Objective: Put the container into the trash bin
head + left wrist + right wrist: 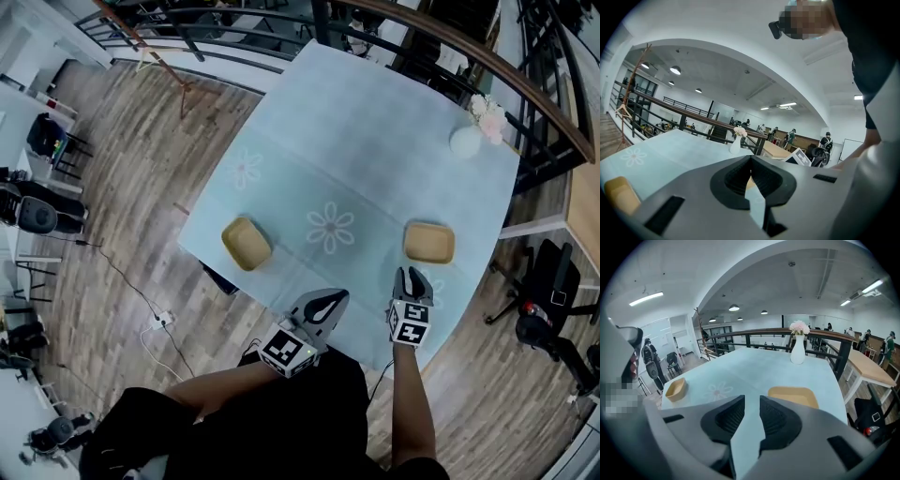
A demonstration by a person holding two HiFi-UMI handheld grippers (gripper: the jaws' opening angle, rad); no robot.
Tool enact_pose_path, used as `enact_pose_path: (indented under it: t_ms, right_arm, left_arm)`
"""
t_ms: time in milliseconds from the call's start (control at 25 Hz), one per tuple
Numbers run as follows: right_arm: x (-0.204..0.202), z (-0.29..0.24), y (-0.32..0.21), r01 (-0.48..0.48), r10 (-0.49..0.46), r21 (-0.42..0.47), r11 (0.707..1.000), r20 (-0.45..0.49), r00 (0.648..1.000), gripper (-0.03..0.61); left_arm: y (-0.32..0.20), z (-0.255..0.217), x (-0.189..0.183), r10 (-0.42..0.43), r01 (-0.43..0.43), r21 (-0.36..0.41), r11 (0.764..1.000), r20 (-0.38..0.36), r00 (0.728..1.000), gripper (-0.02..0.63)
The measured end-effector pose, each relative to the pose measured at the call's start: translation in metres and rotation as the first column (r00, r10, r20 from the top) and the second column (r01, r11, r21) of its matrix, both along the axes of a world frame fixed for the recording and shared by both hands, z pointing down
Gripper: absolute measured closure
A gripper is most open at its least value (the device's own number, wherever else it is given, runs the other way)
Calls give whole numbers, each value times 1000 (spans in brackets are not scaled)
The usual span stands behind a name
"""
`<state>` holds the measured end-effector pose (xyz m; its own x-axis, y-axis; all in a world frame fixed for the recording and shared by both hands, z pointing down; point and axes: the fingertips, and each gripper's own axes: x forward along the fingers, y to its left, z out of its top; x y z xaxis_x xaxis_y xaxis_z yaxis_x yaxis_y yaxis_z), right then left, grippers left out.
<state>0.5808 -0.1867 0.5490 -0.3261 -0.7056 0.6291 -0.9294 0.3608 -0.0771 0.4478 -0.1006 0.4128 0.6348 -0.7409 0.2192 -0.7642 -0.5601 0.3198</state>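
Observation:
Two tan containers lie on the light blue table (pixel 375 122). The left container (pixel 247 243) (pixel 675 389) (pixel 618 192) is near the table's left edge. The right container (pixel 429 243) (pixel 793 397) lies just ahead of my right gripper (pixel 410 277) (pixel 752 399). That gripper hovers at the near table edge, its jaws a narrow gap apart with nothing between them. My left gripper (pixel 322 306) (pixel 750 158) hangs over the near edge between the two containers, fingertips touching, empty. No trash bin shows in any view.
A white vase with pink flowers (pixel 473 131) (pixel 798 350) (pixel 736 143) stands at the far right corner of the table. A black railing (pixel 450 56) runs behind the table. A black office chair (pixel 553 281) is at the right. Cables (pixel 155 323) lie on the wooden floor at the left.

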Motion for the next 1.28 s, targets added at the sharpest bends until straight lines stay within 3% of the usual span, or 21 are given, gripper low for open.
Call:
enact_pose_path:
  t_ms: [560, 760, 1160, 1280]
  right_arm:
    - [0, 94, -53, 63, -86, -137, 989, -166, 982, 486]
    - [6, 114, -55, 68, -102, -195, 979, -172, 980, 489]
    - [11, 112, -54, 79, -110, -178, 981, -172, 979, 529]
    - [11, 102, -54, 70, -92, -134, 989, -161, 983, 531]
  left_arm:
    - [-34, 15, 6, -68, 70, -31, 997, 43, 997, 603]
    - [-42, 16, 11, -94, 95, -27, 995, 56, 994, 603]
    - [-36, 20, 1, -143, 145, -38, 989, 57, 988, 603]
    - [-36, 23, -2, -153, 155, -49, 987, 38, 987, 603]
